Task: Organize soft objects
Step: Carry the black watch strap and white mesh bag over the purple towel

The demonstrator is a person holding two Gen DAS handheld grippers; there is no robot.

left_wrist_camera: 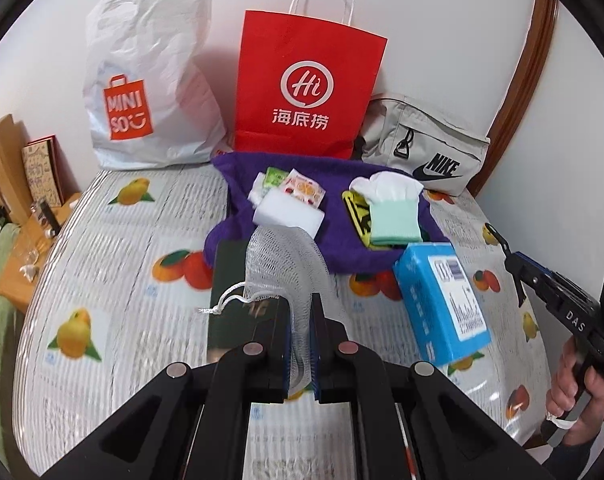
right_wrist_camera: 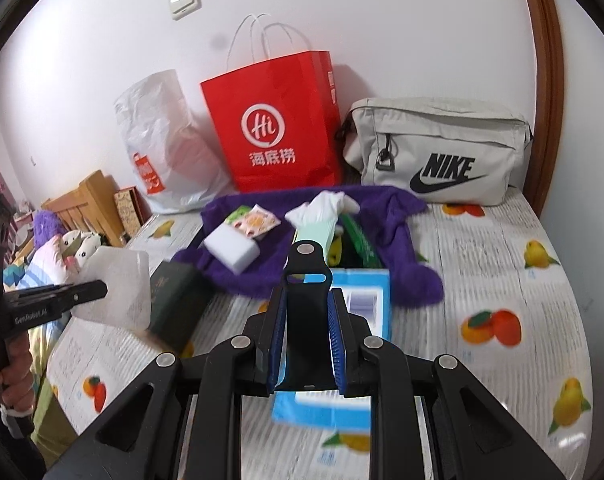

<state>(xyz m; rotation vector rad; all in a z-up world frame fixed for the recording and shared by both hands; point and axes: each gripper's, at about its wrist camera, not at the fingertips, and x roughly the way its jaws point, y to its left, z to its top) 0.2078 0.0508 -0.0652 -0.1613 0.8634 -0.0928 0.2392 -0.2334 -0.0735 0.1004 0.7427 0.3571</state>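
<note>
Both my tongs are full over the fruit-print table.
Left gripper [left_wrist_camera: 302, 344] pinches a white net pouch [left_wrist_camera: 285, 256]; right gripper [right_wrist_camera: 304, 328] pinches a black strap [right_wrist_camera: 306, 280]. Sponge [left_wrist_camera: 287, 214], socks [left_wrist_camera: 390, 208] wait on the purple towel [left_wrist_camera: 342, 248].

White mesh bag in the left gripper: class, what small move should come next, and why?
Probably carry the white mesh bag toward the red paper bag. The left gripper is shut on it above the table, and the bags stand upright at the wall.

A white wall [right_wrist_camera: 382, 20] with a light switch [right_wrist_camera: 185, 1], wooden door frame [right_wrist_camera: 548, 80] at right.
</note>
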